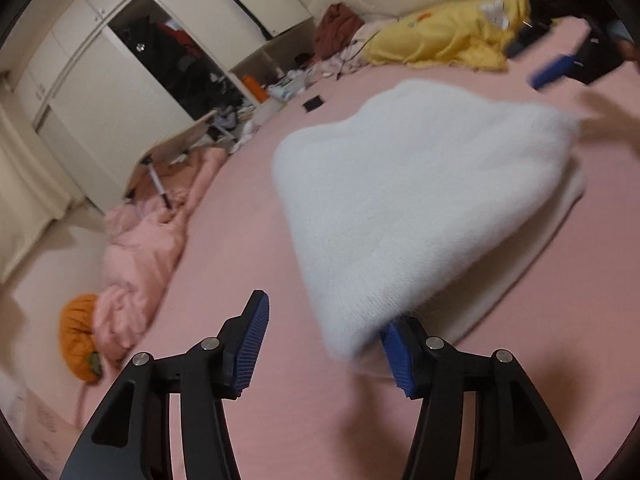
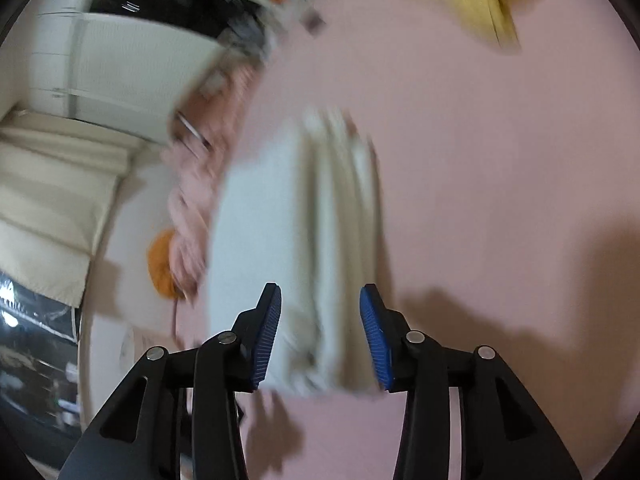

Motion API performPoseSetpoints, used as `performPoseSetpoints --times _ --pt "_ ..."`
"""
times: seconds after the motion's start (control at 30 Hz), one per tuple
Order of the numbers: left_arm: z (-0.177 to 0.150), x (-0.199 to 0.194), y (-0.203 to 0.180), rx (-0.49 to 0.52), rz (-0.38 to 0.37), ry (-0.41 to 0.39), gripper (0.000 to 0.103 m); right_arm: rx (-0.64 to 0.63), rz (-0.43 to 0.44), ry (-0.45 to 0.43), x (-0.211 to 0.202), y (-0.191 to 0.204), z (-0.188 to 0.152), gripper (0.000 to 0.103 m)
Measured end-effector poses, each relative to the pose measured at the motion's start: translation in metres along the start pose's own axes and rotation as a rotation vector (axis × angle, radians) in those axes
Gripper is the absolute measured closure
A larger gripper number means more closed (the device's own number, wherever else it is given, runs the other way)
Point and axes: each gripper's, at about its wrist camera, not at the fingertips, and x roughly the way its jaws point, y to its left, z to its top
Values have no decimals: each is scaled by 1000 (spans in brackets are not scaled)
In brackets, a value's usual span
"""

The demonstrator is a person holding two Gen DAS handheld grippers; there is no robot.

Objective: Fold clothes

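Note:
A white knit garment (image 1: 420, 200) lies folded on the pink bed sheet (image 1: 240, 240). Its near corner overlaps my left gripper's right finger. My left gripper (image 1: 324, 344) is open, its jaws wide apart, just in front of that near corner. The right gripper (image 1: 548, 66) shows blurred at the top right of the left wrist view, above the garment's far side. In the right wrist view, my right gripper (image 2: 320, 336) is open above the folded garment (image 2: 296, 240), which looks blurred with its layered edge on the right.
A yellow cloth (image 1: 448, 36) lies at the far end of the bed. A crumpled pink blanket (image 1: 140, 240) and an orange cushion (image 1: 78, 340) lie along the left edge. A small folding table (image 1: 180, 148) and an open wardrobe (image 1: 168, 60) stand beyond.

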Motion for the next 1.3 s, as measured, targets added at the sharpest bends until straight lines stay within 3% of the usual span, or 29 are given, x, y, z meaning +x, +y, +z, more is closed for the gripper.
performPoseSetpoints --times 0.1,0.13,0.23,0.3,0.37,0.43,0.53,0.6,0.67,0.77,0.83,0.87,0.9,0.93,1.0,1.1,1.2,1.3 --pt "-1 28 12 -34 -34 34 51 -41 84 100 26 14 14 59" --pt "-2 37 13 -36 -42 47 56 -58 55 117 37 17 19 59" --pt "1 38 5 -6 -35 51 57 -93 -90 129 71 18 29 59" --pt "0 38 3 -1 -33 52 57 -47 -93 152 90 9 30 59" --pt "-1 38 3 -4 -35 54 57 -36 -34 149 92 7 27 58" --pt "-2 38 3 -8 -37 57 57 -36 27 136 91 7 25 87" --pt "-5 42 4 -24 -40 68 58 -31 92 -5 63 7 32 90" --pt "-7 47 8 -64 -51 84 58 7 35 -33 58 -13 38 91" --pt "-7 52 11 -112 -61 104 58 24 -70 33 79 -34 30 91" --pt "-7 53 12 -127 -61 114 58 -32 -141 -5 74 -32 25 92" --pt "-6 50 11 -118 -61 114 58 -81 -270 -82 54 -15 29 72" --pt "-6 47 14 -134 -83 115 58 -109 -367 -141 41 -4 30 72" --pt "-7 41 17 -166 -120 115 58 -124 -366 -173 30 5 30 70" --pt "-8 35 21 -197 -158 115 58 -132 -312 -190 20 12 27 65" --pt "-15 20 32 -312 -293 112 58 -88 -151 -130 9 21 14 59" --pt "-41 3 55 -606 -528 136 45 15 81 9 6 31 -24 16" --pt "-74 -5 65 -858 -662 184 43 205 195 165 40 21 -75 15" --pt "-100 -13 60 -975 -677 254 43 307 145 236 82 1 -98 16"
